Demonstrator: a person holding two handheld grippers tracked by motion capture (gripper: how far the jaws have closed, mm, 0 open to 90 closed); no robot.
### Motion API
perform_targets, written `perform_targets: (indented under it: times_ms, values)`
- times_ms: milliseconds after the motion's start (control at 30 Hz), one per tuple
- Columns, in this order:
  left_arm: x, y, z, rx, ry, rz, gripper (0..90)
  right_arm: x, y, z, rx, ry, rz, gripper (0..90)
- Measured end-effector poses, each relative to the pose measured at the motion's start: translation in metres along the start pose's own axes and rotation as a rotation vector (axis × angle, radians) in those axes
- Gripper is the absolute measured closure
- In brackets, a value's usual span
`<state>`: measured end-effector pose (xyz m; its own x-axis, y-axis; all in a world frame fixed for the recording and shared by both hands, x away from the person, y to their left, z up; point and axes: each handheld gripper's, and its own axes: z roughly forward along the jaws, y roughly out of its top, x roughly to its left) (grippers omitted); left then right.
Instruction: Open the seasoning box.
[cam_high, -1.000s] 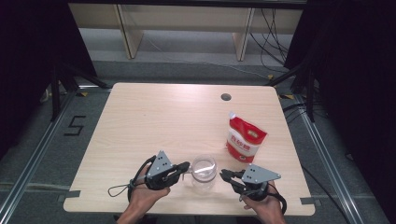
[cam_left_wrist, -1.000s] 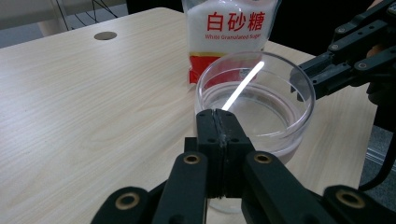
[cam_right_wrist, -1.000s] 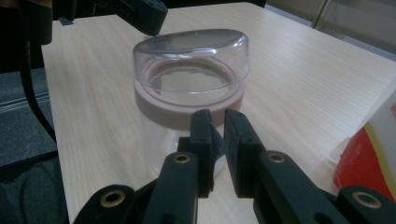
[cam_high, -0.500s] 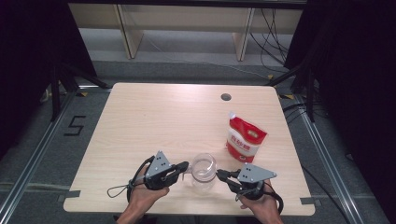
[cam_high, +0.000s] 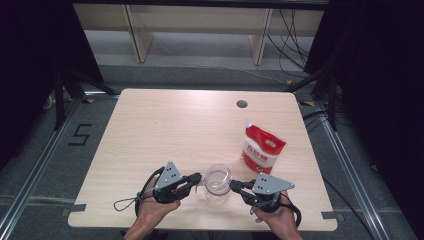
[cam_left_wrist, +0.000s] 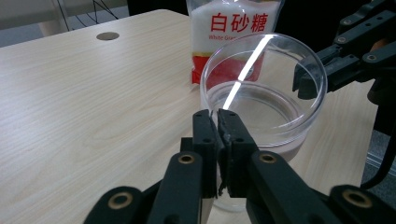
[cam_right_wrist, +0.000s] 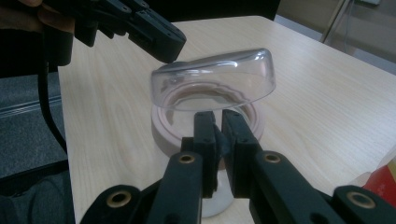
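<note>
A clear jar (cam_high: 218, 196) stands near the table's front edge, and its clear lid (cam_right_wrist: 215, 79) is lifted and tilted just above its mouth. My left gripper (cam_high: 197, 178) is at the left edge of the lid (cam_left_wrist: 261, 93). Its jaws have just been opening slightly and still stand nearly together, with the rim between the tips. My right gripper (cam_right_wrist: 217, 116) is shut on the opposite rim. Seen from my left gripper (cam_left_wrist: 217, 114), the right gripper (cam_left_wrist: 303, 81) pinches the far rim. The left gripper (cam_right_wrist: 170, 49) meets the lid's far edge.
A red and white sugar bag (cam_high: 263, 149) stands to the right behind the jar, close to my right hand. A round hole (cam_high: 242, 104) sits in the table (cam_high: 165, 130) near the far edge. Both hands rest at the front edge.
</note>
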<state>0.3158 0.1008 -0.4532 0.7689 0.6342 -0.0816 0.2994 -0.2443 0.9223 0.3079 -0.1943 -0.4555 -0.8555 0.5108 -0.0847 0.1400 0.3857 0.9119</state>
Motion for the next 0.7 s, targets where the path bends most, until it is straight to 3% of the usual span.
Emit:
perform_targets:
  times_ms: [200, 433, 633, 700]
  values:
    - [0.006, -0.005, -0.004, -0.025, -0.024, -0.094, 60.4, 0.0, 0.003, 0.0, 0.003, 0.006, -0.008, 84.9]
    - [0.009, -0.019, -0.016, 0.042, 0.013, -0.085, 38.0, 0.0, 0.005, 0.0, 0.0, 0.004, -0.014, 84.6]
    - [0.01, -0.037, -0.02, 0.097, 0.038, -0.102, 32.4, 0.003, 0.011, 0.003, -0.009, -0.01, -0.024, 84.3]
    - [0.01, -0.04, -0.02, 0.113, 0.057, -0.069, 32.0, 0.005, 0.014, 0.003, -0.002, -0.016, -0.042, 84.1]
